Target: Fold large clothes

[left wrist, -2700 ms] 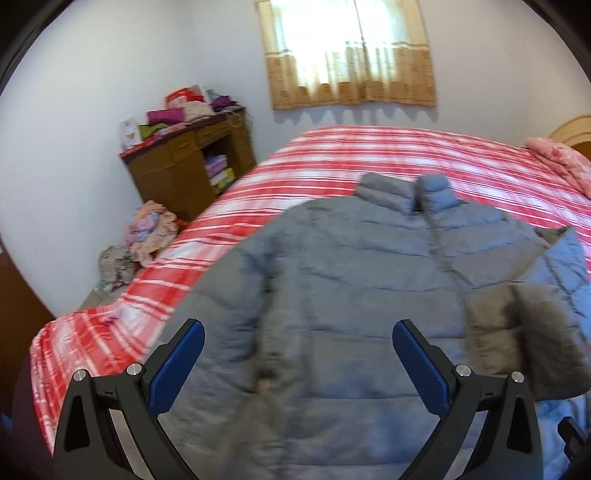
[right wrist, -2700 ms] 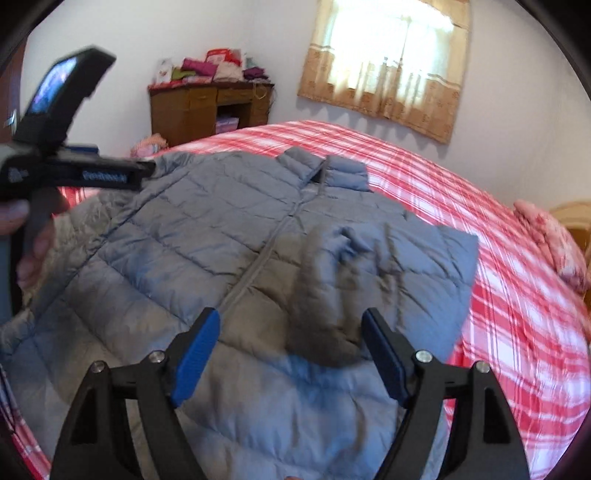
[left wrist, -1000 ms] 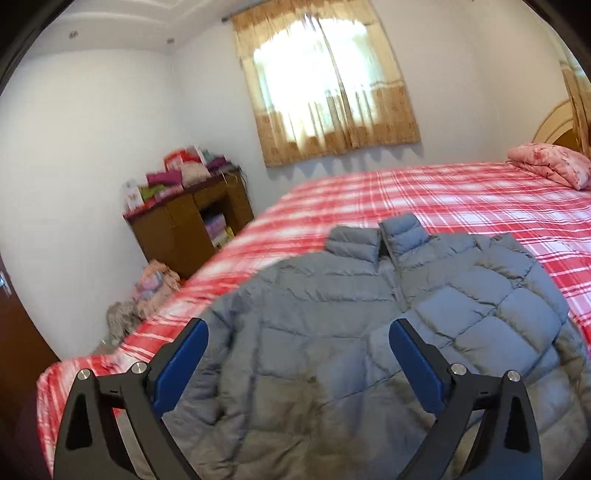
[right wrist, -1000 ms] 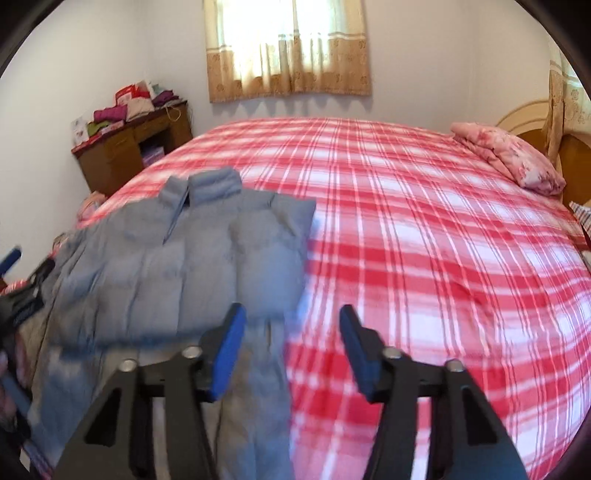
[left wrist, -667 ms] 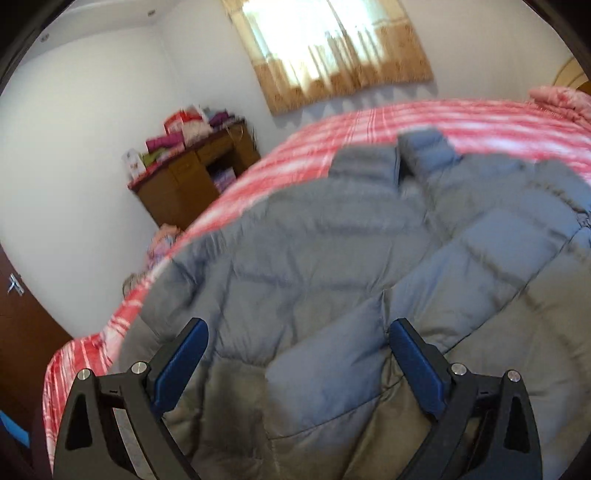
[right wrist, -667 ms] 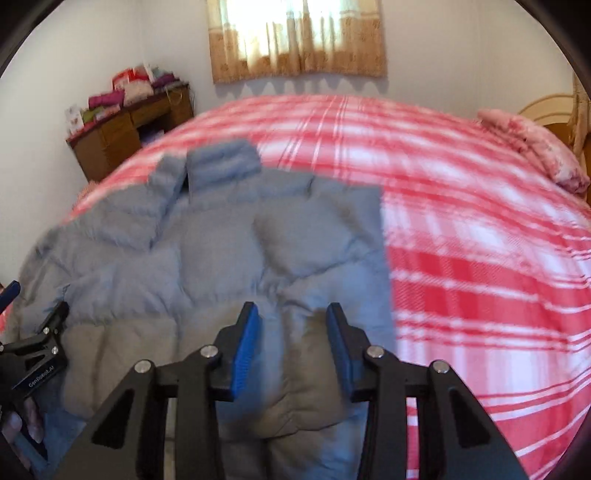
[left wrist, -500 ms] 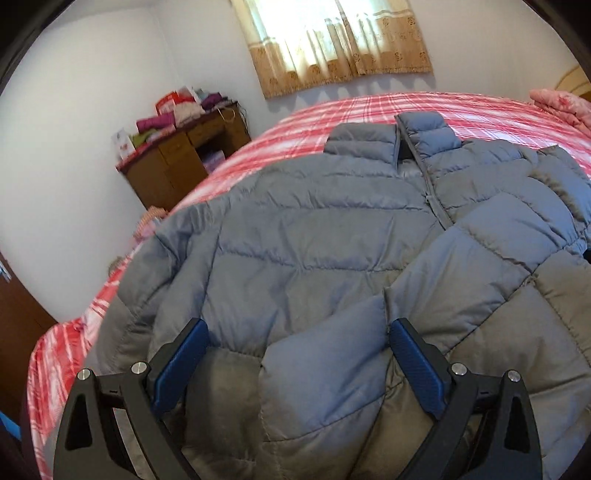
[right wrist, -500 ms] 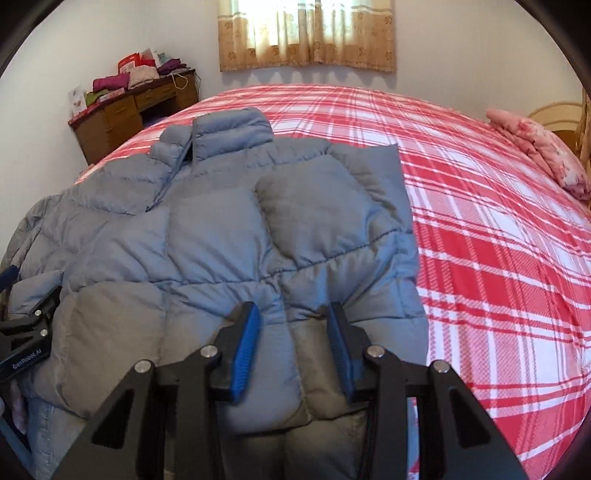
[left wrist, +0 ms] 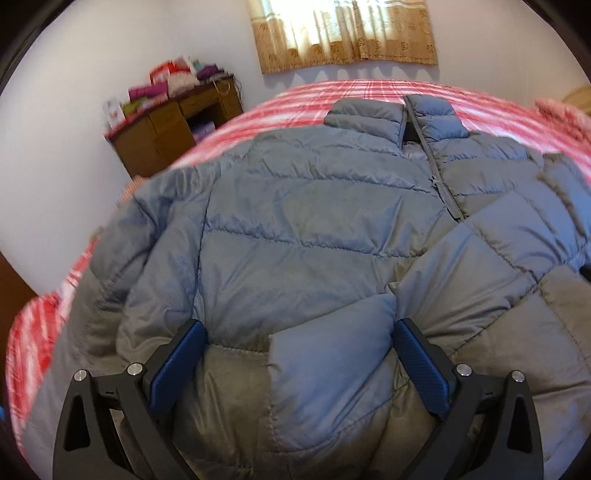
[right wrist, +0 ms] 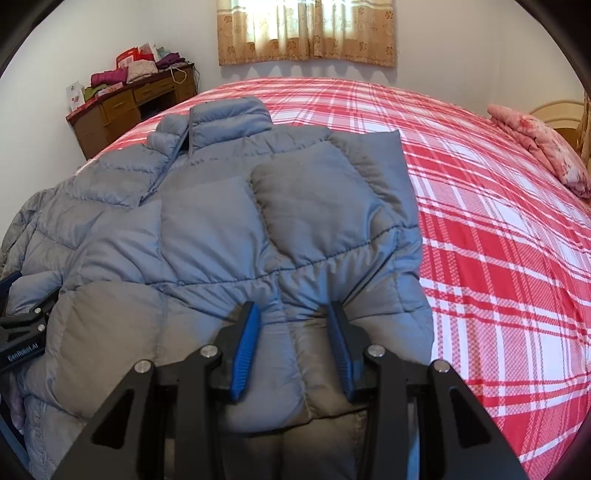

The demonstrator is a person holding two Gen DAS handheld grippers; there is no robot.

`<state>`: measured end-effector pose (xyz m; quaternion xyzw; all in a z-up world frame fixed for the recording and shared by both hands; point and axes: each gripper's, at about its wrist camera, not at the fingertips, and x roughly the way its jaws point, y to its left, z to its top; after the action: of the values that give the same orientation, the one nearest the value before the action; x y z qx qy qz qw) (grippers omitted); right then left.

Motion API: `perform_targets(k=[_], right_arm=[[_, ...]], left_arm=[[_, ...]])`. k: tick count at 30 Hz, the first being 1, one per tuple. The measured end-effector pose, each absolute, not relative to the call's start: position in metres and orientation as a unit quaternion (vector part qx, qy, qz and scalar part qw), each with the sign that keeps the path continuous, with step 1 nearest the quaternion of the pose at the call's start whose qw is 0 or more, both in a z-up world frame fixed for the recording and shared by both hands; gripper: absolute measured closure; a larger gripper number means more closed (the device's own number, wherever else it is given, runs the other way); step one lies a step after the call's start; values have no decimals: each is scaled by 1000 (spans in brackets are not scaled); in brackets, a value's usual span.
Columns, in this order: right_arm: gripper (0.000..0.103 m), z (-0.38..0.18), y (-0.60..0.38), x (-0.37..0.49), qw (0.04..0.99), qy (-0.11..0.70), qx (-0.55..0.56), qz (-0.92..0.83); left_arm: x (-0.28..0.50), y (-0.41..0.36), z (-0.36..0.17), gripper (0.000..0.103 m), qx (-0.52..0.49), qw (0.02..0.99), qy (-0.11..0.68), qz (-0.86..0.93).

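Looking along the left gripper (left wrist: pixel 297 338), its blue-padded jaws stand wide apart and press down into a grey quilted jacket (left wrist: pixel 295 229) that fills most of the left wrist view; a puffy fold of the jacket bulges up between the pads, which flank it on both sides without visibly pinching it. The jacket lies front up on a bed (left wrist: pixel 332 92) with a red and white checked cover, its stand-up collar (left wrist: pixel 399 116) pointing away toward the far wall and the zip running down from it. One sleeve is folded across the body on the right of this view. Beyond the bed a wooden table (left wrist: pixel 173 129) carries a heap of folded clothes, and a patterned curtain (left wrist: pixel 347 33) hangs at the window. From the right wrist view, the right gripper (right wrist: pixel 293 325) has its jaws much closer together, closed on a raised ridge of the jacket (right wrist: pixel 221 221) near its lower hem, the fabric bunched between the blue pads. The jacket sits on the left half of the bed (right wrist: pixel 498 240) (the checked cover lies bare to the right), and a pink floral pillow (right wrist: pixel 539 140) rests at the far right edge. At the left border the dark body of the left gripper (right wrist: pixel 22 332) shows beside the jacket, with part of a hand (right wrist: pixel 16 406) below it
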<state>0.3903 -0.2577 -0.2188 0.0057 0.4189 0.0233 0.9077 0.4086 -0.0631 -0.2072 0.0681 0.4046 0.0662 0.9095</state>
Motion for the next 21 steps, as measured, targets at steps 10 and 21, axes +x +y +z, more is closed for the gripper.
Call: perform_targets(k=[10, 21], right_arm=[[53, -182, -221, 367, 921, 386, -6, 59], [52, -222, -204, 374, 908, 415, -29, 52]], left_arm=[[406, -61, -208, 1, 56, 910, 407, 60], [405, -60, -208, 1, 55, 910, 407, 59]])
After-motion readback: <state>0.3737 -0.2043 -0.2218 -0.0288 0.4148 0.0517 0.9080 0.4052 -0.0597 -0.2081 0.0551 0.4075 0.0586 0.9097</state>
